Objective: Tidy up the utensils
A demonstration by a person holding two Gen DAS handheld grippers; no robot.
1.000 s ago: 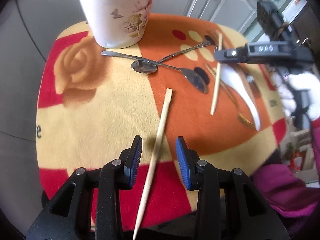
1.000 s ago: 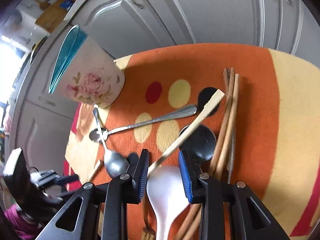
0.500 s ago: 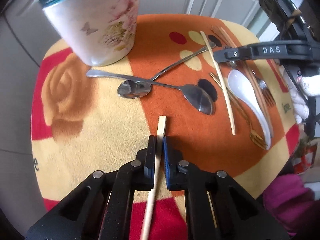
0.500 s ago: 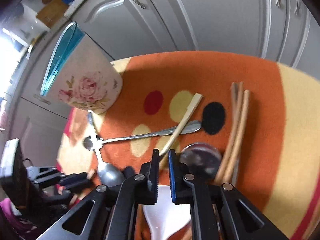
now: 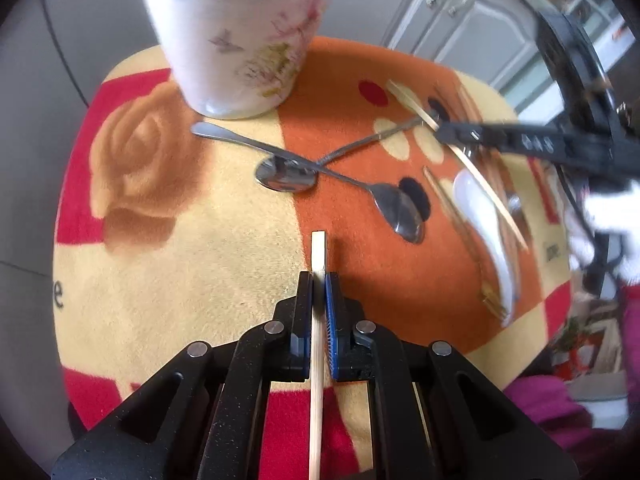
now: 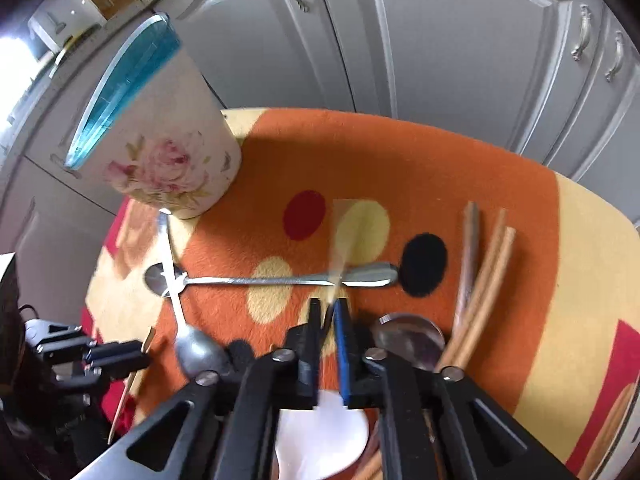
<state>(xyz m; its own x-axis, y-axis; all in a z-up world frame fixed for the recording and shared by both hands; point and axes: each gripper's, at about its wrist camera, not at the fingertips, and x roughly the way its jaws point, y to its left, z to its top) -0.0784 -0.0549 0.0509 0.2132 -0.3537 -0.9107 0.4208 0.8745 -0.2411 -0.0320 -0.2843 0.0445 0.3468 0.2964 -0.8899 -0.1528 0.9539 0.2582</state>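
On the fuzzy orange blanket, each gripper's jaws clench a thin, flat pale-wood chopstick: the left gripper one, the right gripper another, near shiny metal spoons.

Our left gripper and right gripper are matte black plastic frames with round silver screws at the joints and ribbed blue pads lining the fingers. White lettering marks the right one's side. We wear a white glove and a magenta sleeve.
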